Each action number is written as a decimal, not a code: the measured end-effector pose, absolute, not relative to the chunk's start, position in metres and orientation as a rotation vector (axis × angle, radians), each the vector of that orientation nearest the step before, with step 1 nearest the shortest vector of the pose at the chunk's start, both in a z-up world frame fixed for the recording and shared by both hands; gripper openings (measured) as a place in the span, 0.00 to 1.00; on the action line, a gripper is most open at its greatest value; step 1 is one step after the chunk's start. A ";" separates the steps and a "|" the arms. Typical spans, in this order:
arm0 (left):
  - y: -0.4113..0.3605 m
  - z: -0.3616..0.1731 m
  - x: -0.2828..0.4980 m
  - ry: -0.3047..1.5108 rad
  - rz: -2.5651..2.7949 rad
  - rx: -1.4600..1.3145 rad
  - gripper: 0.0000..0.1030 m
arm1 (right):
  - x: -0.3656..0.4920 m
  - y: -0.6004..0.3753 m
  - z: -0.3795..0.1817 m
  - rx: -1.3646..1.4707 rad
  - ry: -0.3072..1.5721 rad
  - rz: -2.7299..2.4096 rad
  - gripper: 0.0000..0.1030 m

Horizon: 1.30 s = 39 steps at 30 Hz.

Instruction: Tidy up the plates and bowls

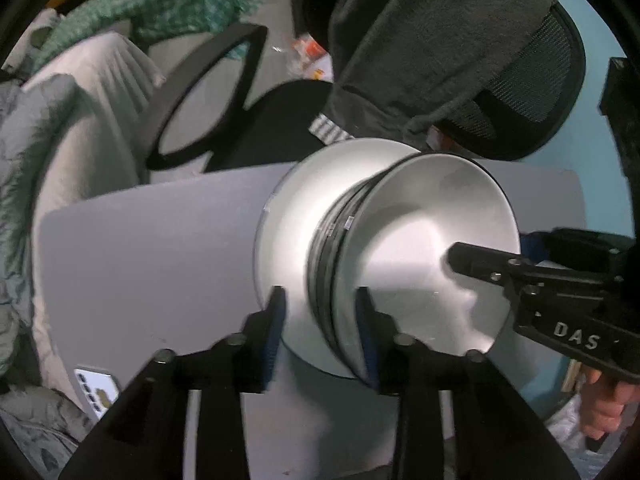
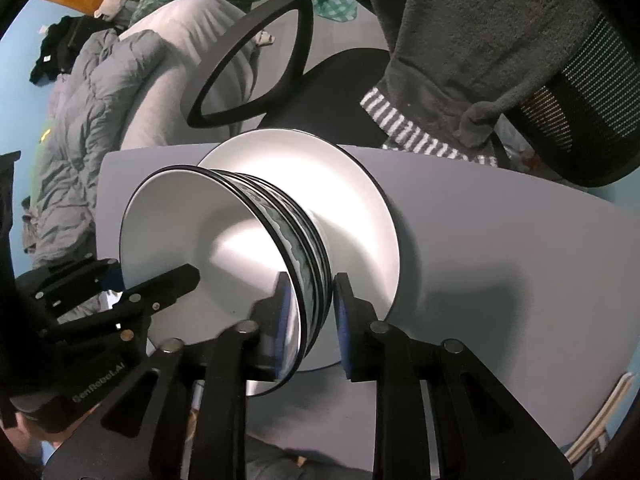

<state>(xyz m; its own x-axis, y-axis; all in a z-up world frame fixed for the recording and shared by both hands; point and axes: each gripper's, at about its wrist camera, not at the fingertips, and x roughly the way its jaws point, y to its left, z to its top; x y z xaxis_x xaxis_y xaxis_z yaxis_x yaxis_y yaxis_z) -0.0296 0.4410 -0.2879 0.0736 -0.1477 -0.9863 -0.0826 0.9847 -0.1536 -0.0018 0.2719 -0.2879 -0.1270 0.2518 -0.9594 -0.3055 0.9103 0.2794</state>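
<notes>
Left gripper [image 1: 320, 320] and right gripper [image 2: 310, 312] each pinch the bowls [image 2: 248, 248]. Lower slowly, flat, onto the plate [image 2: 360, 200] ahead.

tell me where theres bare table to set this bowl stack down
Bare grey table lies right of the plate in the right wrist view, and left of it in the left wrist view. The middle is crowded: bowl stack, both tongs, left and right.
</notes>
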 end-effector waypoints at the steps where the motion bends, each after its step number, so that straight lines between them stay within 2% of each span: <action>1: 0.443 -0.285 -0.032 1.482 -0.026 -0.177 0.41 | -0.002 0.272 -0.286 -0.061 1.612 0.468 0.36; 2: 0.446 -0.280 -0.035 1.464 0.004 -0.176 0.46 | -0.003 0.271 -0.282 -0.073 1.595 0.461 0.44; 3: 0.447 -0.277 -0.037 1.456 0.017 -0.182 0.49 | -0.004 0.269 -0.279 -0.080 1.579 0.452 0.46; 7: 0.453 -0.256 -0.048 1.421 0.064 -0.199 0.53 | -0.007 0.262 -0.261 -0.091 1.532 0.438 0.55; 10: 0.451 -0.234 -0.058 1.374 0.101 -0.164 0.61 | -0.013 0.258 -0.239 -0.121 1.467 0.429 0.59; 15: 0.447 -0.190 -0.077 1.278 0.125 -0.149 0.62 | -0.027 0.253 -0.193 -0.182 1.336 0.422 0.60; 18: 0.440 -0.162 -0.088 1.222 0.126 -0.156 0.71 | -0.036 0.249 -0.165 -0.161 1.280 0.437 0.60; 23: 0.424 -0.128 -0.098 1.159 0.131 -0.105 0.71 | -0.050 0.243 -0.118 -0.143 1.183 0.435 0.66; 27: 0.416 -0.103 -0.105 1.123 0.115 -0.125 0.71 | -0.063 0.237 -0.087 -0.154 1.110 0.423 0.67; 39: 0.398 -0.041 -0.133 0.988 0.144 -0.134 0.81 | -0.085 0.209 -0.035 -0.143 1.003 0.393 0.67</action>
<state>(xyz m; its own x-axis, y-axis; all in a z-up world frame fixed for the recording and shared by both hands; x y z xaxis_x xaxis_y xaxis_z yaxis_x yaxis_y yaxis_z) -0.1328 0.3977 -0.0409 0.5419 0.0601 -0.8383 -0.1816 0.9822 -0.0470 -0.0851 0.2090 -0.0351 0.4748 0.2550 -0.8423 -0.3849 0.9209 0.0618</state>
